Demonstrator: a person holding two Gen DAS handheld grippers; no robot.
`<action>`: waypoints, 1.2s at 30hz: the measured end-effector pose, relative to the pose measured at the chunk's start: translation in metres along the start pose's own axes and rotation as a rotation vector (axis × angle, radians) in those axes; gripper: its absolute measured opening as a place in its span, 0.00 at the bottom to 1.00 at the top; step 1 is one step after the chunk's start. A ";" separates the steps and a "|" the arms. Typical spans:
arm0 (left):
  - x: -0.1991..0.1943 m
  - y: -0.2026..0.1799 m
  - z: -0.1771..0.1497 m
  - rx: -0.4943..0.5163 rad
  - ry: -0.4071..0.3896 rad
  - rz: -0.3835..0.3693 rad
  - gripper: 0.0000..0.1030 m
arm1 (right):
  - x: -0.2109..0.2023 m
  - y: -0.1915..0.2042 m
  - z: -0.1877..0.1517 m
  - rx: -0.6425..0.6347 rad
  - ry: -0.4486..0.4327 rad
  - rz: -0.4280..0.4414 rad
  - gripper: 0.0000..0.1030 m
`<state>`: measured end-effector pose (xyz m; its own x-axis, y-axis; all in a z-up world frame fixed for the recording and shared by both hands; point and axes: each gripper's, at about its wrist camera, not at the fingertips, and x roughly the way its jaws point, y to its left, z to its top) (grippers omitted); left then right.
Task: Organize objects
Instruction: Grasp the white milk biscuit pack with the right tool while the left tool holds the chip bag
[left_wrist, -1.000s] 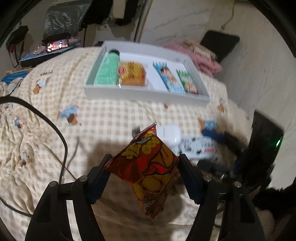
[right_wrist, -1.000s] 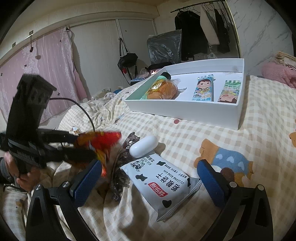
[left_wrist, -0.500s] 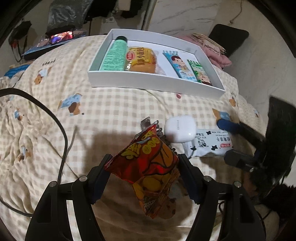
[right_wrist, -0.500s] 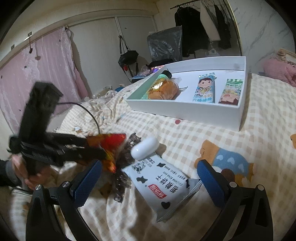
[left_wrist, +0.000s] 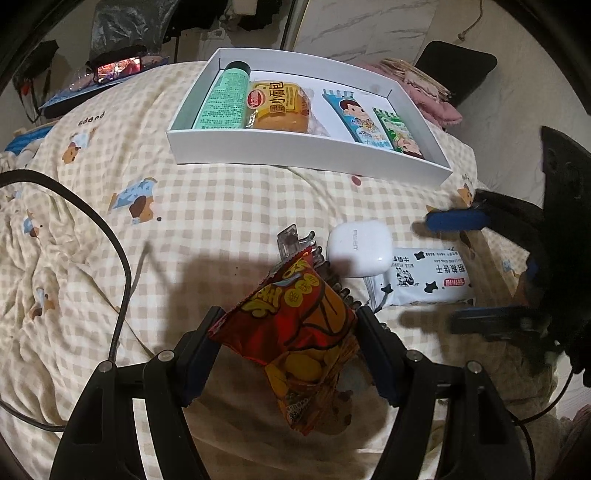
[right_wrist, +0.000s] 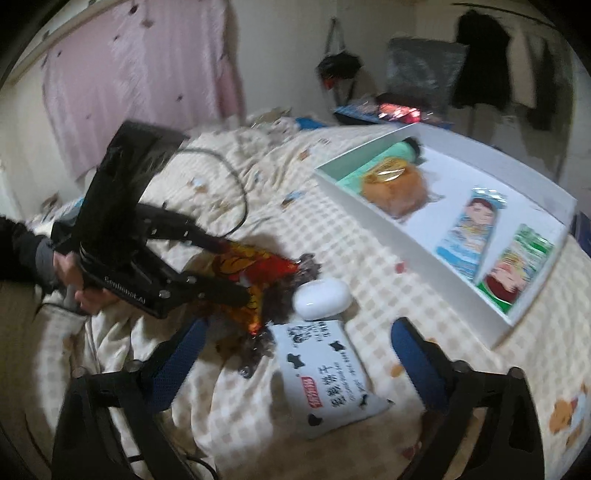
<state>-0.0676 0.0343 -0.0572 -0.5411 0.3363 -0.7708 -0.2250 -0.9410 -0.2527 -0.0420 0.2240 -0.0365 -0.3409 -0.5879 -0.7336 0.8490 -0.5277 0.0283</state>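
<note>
The left gripper (left_wrist: 286, 345) has its two black, blue-padded jaws pressed on the sides of a crinkly red-and-orange foil snack packet (left_wrist: 299, 332), which hangs between them above the bed with its lower corner drooping. Just beyond the packet's far tip lies a clear plastic toothed hair claw (left_wrist: 295, 240), partly hidden under it. To the right of the claw rests a smooth white rounded-square earbud case (left_wrist: 359, 248), touching the near-lying glossy white pillow-shaped biscuit packet with black cow patches (left_wrist: 424, 280). The right gripper (right_wrist: 295, 354) hovers over that cow-patch packet (right_wrist: 325, 376); its blue-padded jaws are closing, standing either side of the packet without pressing on it. All this lies on a soft, rumpled beige checked bedsheet printed with small bears (left_wrist: 110, 221), across which a black rubbery cable (left_wrist: 118, 258) curves at the left. Farther off sits a shallow rectangular white cardboard box (left_wrist: 295, 155) holding, from left to right, a mint-green cylindrical bottle with a dark cap (left_wrist: 223, 99), a round golden bun in clear wrap (left_wrist: 282, 107), a flat blue candy bar wrapper (left_wrist: 360, 118) and a flat green candy bar wrapper (left_wrist: 399, 134). In the right wrist view a bare hand (right_wrist: 74, 280) with a dark sleeve grips the left tool's handle.
</note>
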 end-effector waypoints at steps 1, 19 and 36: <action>0.000 0.000 0.000 0.000 0.000 0.000 0.73 | 0.007 -0.001 0.002 -0.010 0.036 0.001 0.78; 0.000 0.000 -0.002 0.000 0.008 -0.001 0.73 | -0.034 -0.020 -0.013 0.241 0.088 -0.086 0.50; 0.003 0.002 -0.001 -0.012 0.003 -0.005 0.73 | -0.015 -0.023 -0.021 0.451 -0.137 -0.005 0.50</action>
<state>-0.0688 0.0330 -0.0607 -0.5372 0.3411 -0.7714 -0.2179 -0.9397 -0.2638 -0.0480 0.2575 -0.0407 -0.4207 -0.6441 -0.6388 0.5970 -0.7268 0.3396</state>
